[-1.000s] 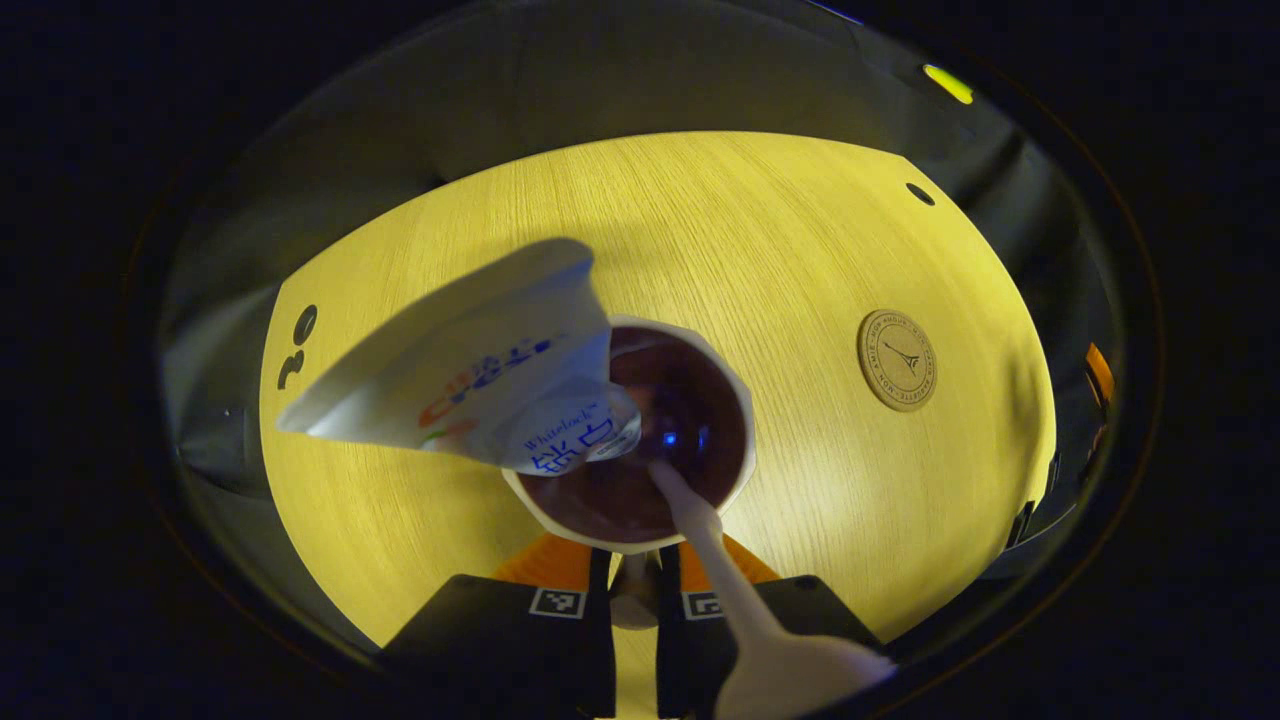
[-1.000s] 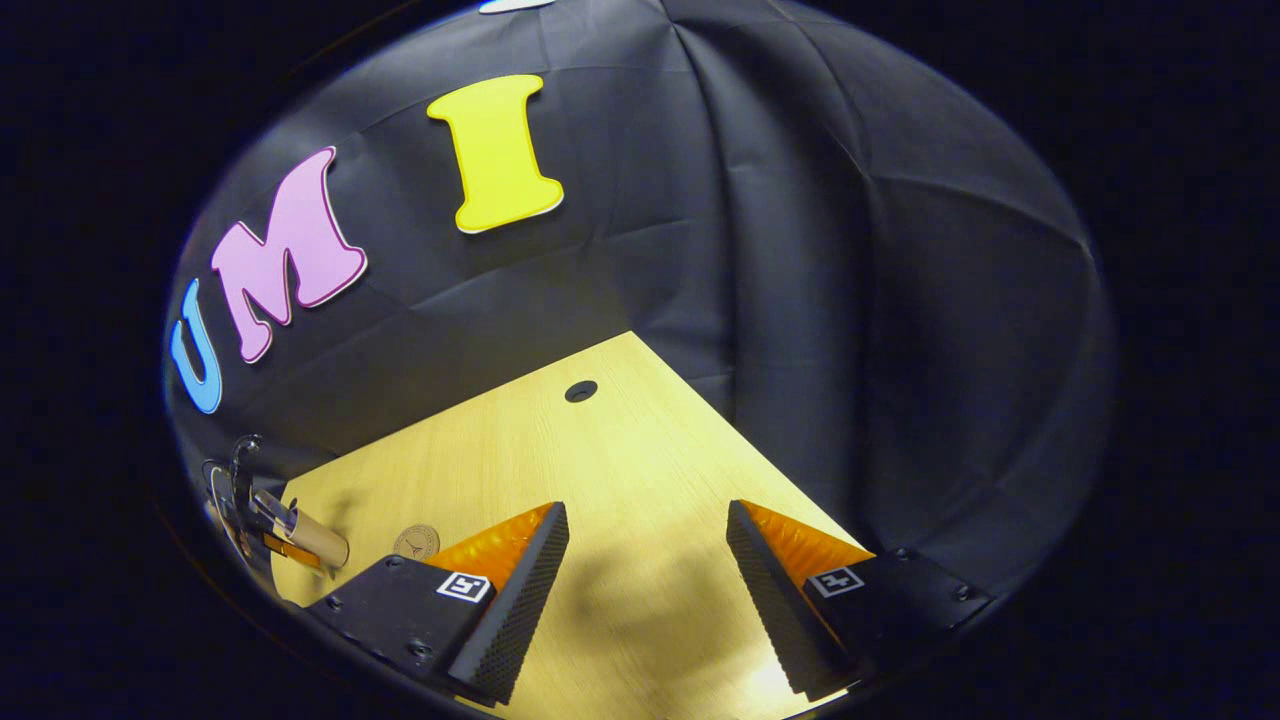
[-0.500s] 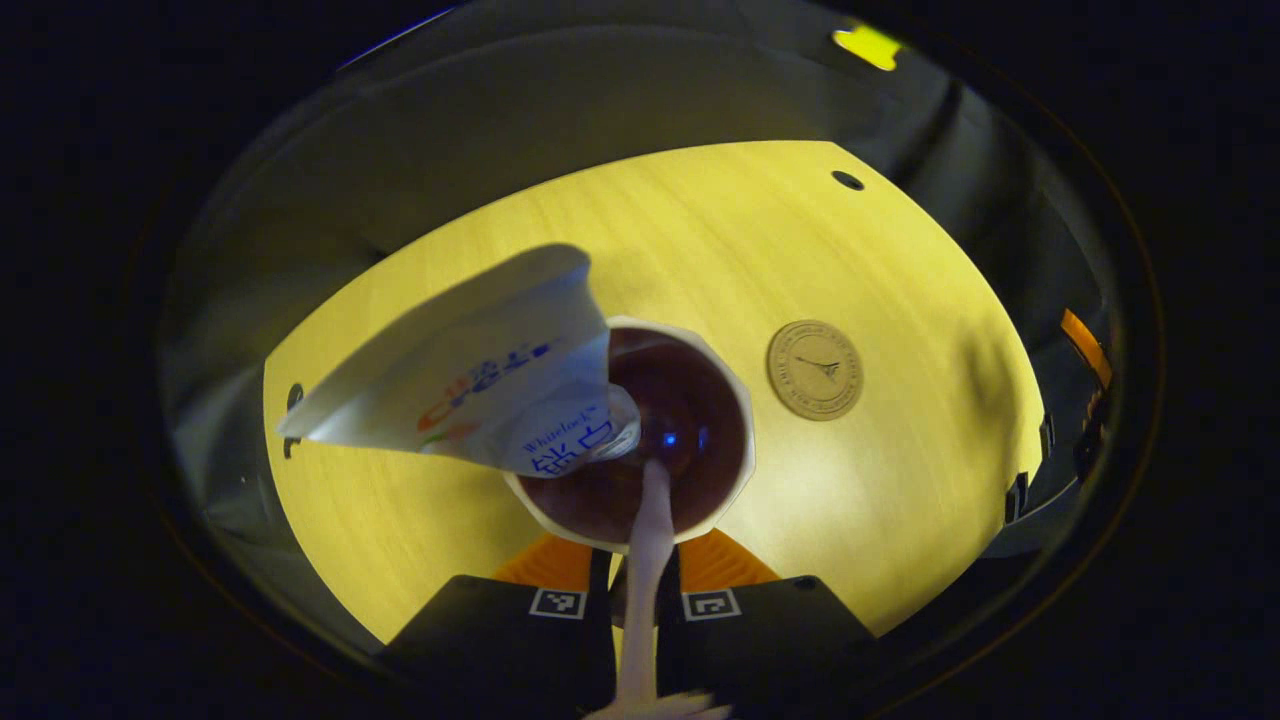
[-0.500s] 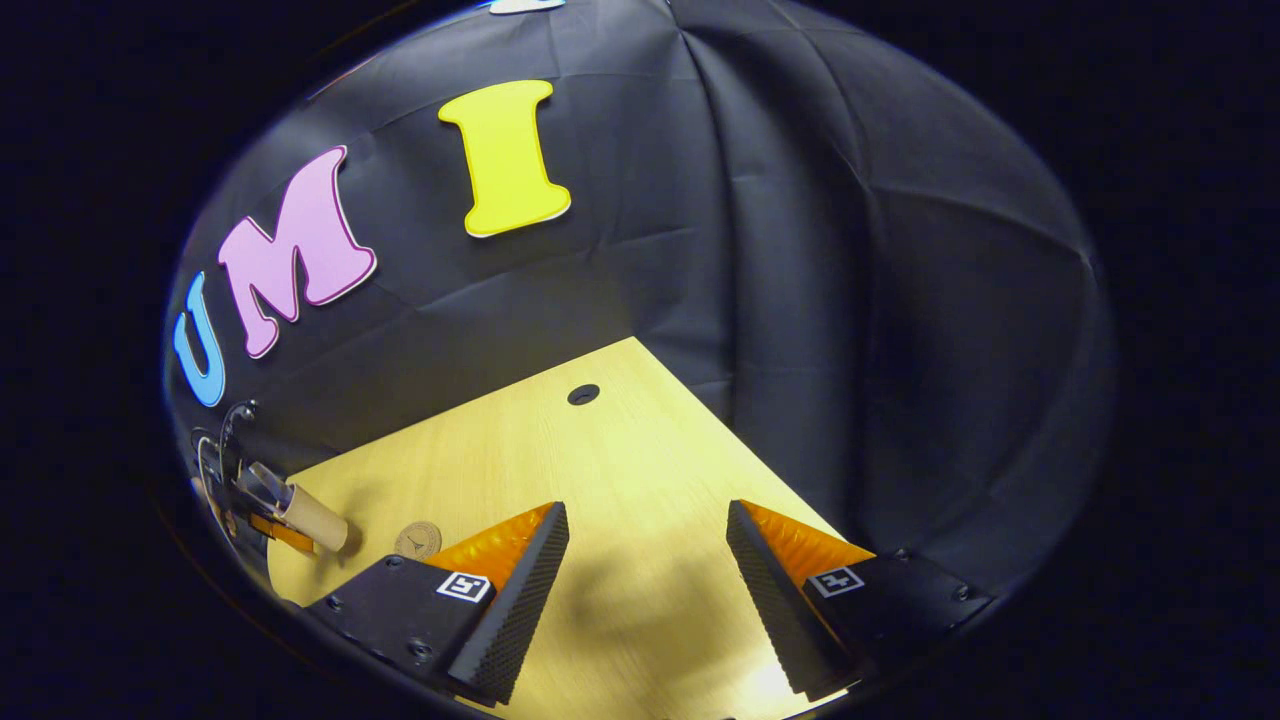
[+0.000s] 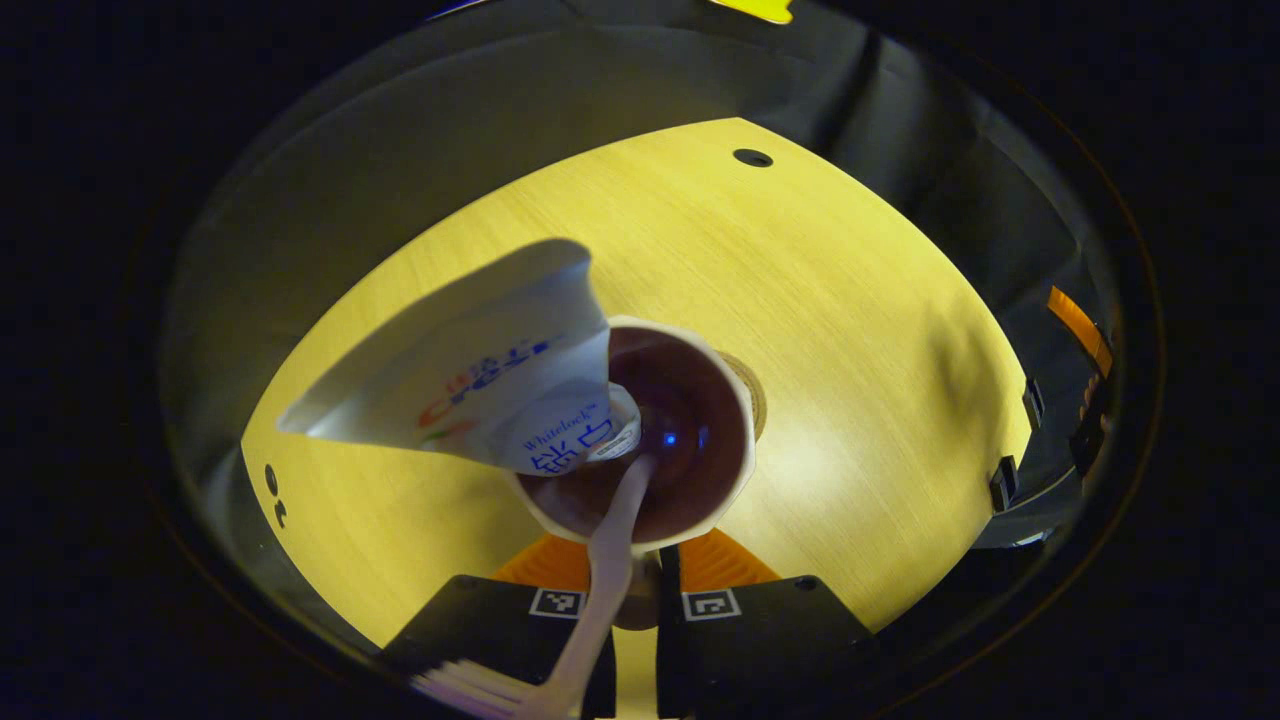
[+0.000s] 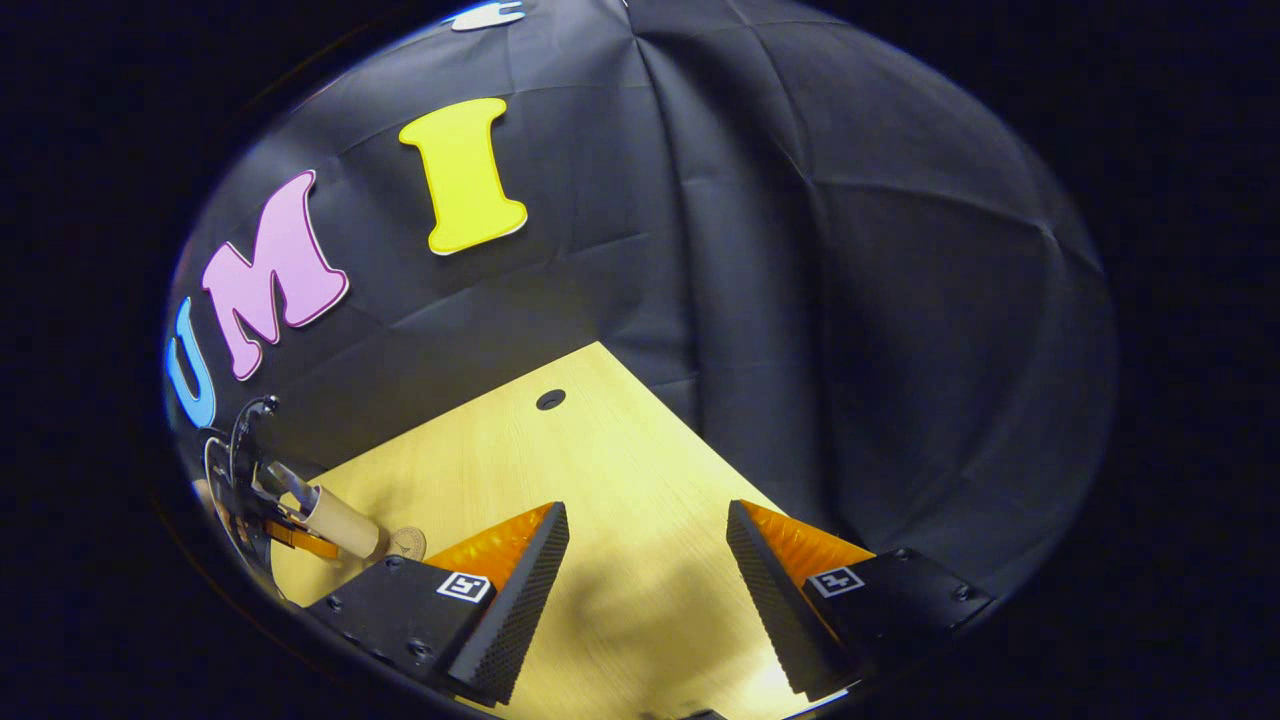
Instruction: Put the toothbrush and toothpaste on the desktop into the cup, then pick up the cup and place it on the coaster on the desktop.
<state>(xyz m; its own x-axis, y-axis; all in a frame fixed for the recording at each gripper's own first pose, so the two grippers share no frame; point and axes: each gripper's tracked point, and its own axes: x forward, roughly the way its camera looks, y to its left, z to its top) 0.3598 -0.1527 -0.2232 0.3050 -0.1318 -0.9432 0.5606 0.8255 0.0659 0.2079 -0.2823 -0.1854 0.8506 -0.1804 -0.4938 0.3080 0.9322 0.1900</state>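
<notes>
My left gripper [image 5: 640, 592] is shut on the near wall of a pale cup [image 5: 700, 470] with a dark inside, held above the wooden table [image 5: 850, 300]. A white toothpaste tube [image 5: 480, 380] leans out of the cup to the left. The white toothbrush [image 5: 605, 560] stands in the cup, its handle slanting down-left over my fingers. Only a sliver of the round brown coaster [image 5: 752, 392] peeks from behind the cup's right rim. In the right gripper view the cup [image 6: 335, 520] hangs just left of the coaster [image 6: 407, 543]. My right gripper [image 6: 648, 585] is open above bare table.
A round cable hole [image 5: 752, 157] sits near the table's far edge, also seen as the hole [image 6: 550, 400] in the right gripper view. Black cloth walls close in the table on the far sides. The table corner [image 6: 600, 350] lies ahead of the right gripper.
The left gripper has carried the cup rightward over the table until the coaster slid behind the cup's rim. The toothbrush handle swung from right to left. The right gripper barely moved.
</notes>
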